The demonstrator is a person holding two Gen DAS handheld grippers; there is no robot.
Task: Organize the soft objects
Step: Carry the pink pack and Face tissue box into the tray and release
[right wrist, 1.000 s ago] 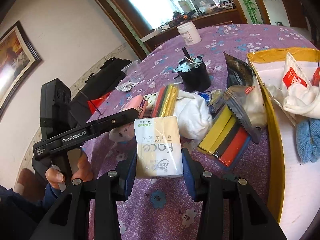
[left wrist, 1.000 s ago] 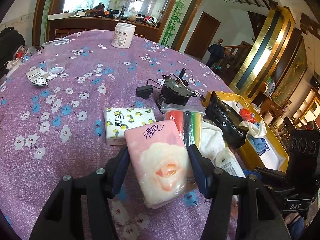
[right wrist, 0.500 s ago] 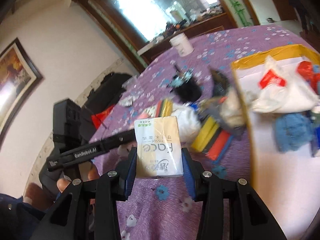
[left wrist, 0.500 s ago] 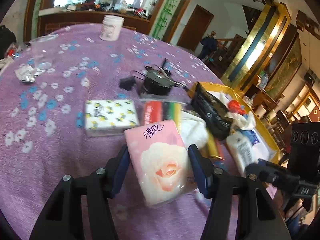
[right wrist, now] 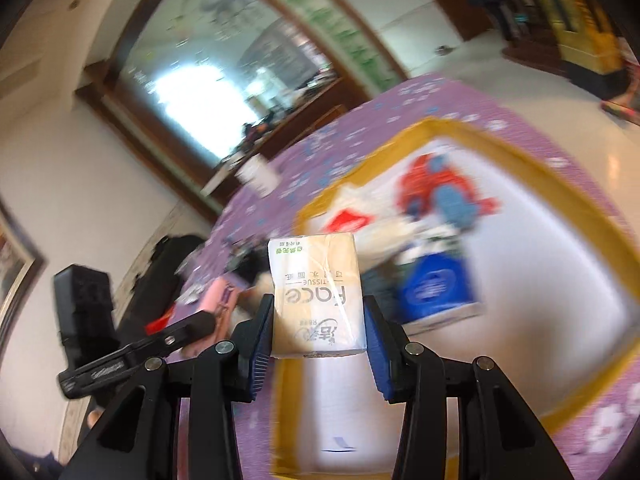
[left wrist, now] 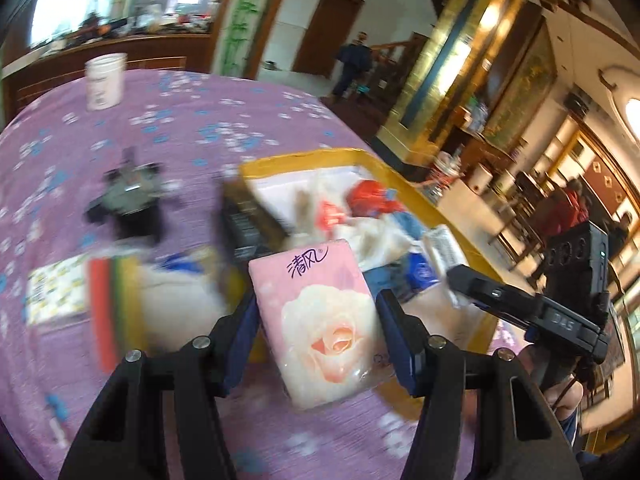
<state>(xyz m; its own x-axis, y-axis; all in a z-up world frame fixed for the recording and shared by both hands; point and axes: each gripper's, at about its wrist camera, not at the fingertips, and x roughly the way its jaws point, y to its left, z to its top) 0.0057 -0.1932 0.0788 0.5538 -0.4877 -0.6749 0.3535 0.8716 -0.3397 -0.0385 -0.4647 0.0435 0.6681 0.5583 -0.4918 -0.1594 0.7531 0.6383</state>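
Both claws have swung from the clutter on the purple flowered surface [left wrist: 168, 128] toward the yellow-rimmed white tray [right wrist: 436, 128]. The right claw [right wrist: 318, 334] now carries its cream rectangular tissue pack [right wrist: 316, 300] over the tray's near edge; the left claw [left wrist: 316, 328] brings its pink rose-printed tissue pack [left wrist: 320, 320] up to the tray's rim.

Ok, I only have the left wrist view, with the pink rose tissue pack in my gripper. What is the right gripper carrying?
Observer: The right gripper is shut on a cream tissue pack printed "face".
Operator: Where is it relative to the box?
Observer: In the right wrist view the pack hangs over the yellow-rimmed box, above its white floor.
Operator: Is there bare floor in there?
Observer: Yes, a wide white stretch beside the blue packet looks bare.
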